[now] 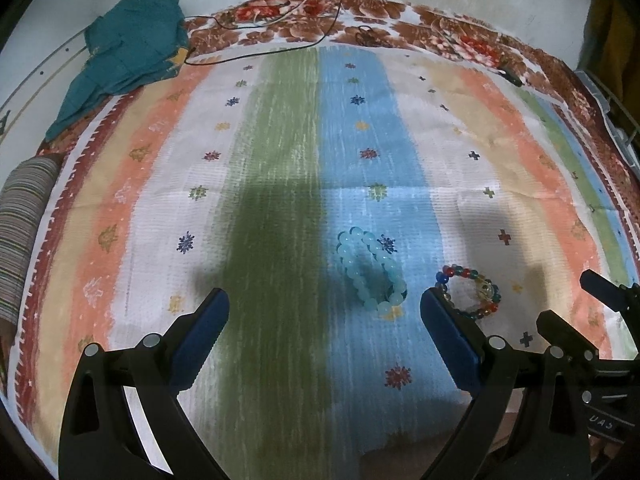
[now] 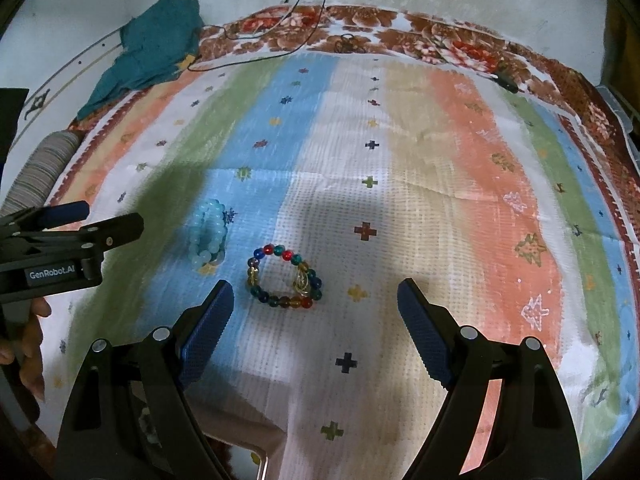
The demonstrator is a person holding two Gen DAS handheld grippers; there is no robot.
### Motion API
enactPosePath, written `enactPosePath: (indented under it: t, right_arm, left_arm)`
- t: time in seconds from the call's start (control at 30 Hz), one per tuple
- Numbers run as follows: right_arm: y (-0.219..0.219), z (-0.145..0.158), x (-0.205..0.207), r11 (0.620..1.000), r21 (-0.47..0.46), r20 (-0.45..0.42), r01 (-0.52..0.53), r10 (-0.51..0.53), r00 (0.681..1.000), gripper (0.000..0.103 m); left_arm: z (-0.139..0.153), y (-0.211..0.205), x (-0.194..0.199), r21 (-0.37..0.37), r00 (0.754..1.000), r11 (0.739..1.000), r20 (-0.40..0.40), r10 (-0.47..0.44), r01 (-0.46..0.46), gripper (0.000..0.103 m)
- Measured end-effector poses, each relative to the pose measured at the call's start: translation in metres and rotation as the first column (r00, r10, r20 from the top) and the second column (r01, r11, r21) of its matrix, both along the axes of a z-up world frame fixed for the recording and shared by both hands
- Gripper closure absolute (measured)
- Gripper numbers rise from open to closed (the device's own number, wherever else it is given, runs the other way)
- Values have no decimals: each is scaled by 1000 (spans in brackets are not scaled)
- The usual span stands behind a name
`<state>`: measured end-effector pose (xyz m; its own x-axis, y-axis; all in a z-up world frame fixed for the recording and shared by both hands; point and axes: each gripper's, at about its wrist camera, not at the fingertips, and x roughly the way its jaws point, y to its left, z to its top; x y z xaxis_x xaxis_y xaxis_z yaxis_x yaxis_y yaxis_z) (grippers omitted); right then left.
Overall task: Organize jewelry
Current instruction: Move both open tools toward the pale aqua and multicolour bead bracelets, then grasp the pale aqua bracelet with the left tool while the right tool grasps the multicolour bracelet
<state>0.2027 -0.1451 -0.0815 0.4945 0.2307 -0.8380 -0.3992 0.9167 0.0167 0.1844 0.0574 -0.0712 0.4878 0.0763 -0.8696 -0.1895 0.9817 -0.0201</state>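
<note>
Bracelets are the job: the pale blue bracelet [image 1: 372,270] lies just ahead of the left gripper [image 1: 324,316], between its spread fingers [image 1: 200,332]; the multicoloured bracelet [image 2: 286,278] sits ahead of the right gripper [image 2: 316,312], nearer its left finger, also spread wide. Both rest on the striped bedspread [image 2: 440,160], untouched. Judging by this, it's the approach step; next, each gripper must lower and straddle its beads before closing.

Left wrist view sits behind its own open fingers, angled steeply down at the striped cloth [image 1: 280,160], fairly close. Right wrist view does the same from just alongside, catching the left gripper [image 2: 80,220] at its left edge. Both share the light blue bead bracelet [image 1: 370,272], the multicoloured bead bracelet [image 2: 286,278], the teal fabric [image 1: 132,48] and the far wall.
</note>
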Motion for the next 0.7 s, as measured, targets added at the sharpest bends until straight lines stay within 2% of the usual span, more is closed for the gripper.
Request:
enactPosePath:
  t: [0.4,0.53,0.7]
  right_arm:
    - [8,-17,15,1000,-25,-33,-5,4,999,19]
    - [10,-22,18,1000,-29,-49,-5,3,999,19]
    - [16,-28,24,999,-36,-60,-13,10,998,19]
  left_arm:
    - [-15,5,20,8,999,1000,-32,3,-3,9]
    - [-23,15,27,-78,998,997,-67,16,-21,9]
    - [-31,15,33,-68,997,997,-82,12,-18,9]
